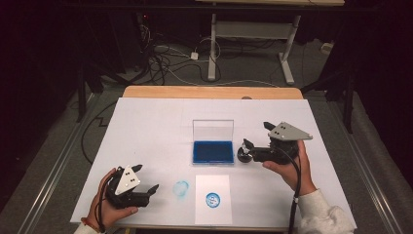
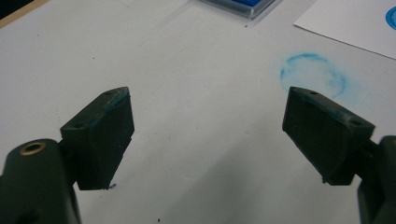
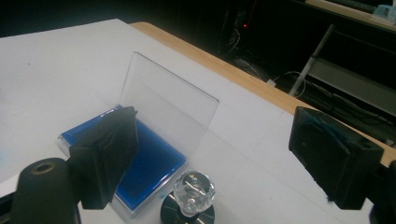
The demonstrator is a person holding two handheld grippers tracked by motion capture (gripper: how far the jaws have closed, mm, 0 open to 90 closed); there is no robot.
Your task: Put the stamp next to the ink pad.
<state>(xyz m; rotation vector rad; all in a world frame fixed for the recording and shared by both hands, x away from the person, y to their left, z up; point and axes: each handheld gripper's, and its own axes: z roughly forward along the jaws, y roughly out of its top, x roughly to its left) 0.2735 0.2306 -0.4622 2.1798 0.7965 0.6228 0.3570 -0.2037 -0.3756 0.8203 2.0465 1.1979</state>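
A stamp [image 1: 242, 155] with a clear knob [image 3: 194, 189] on a round black base stands on the white table cover, just right of the blue ink pad [image 1: 212, 152]. The pad's clear lid [image 3: 168, 105] stands upright behind it. My right gripper [image 1: 246, 150] hovers over the stamp, open; in the right gripper view [image 3: 215, 140] the knob sits low between the wide jaws, and neither pad touches it. A white sheet [image 1: 213, 208] near the front edge bears a blue round print [image 1: 212, 199]. My left gripper [image 1: 147, 177] rests open and empty at the front left [image 2: 208, 121].
A faint blue ring smudge [image 1: 181, 189] marks the table cover [image 1: 146, 126] left of the sheet; it also appears ahead of the left jaws [image 2: 313, 74]. A wooden table edge [image 1: 209, 91] runs along the back. Beyond it are cables and a desk frame [image 1: 253, 44] on the floor.
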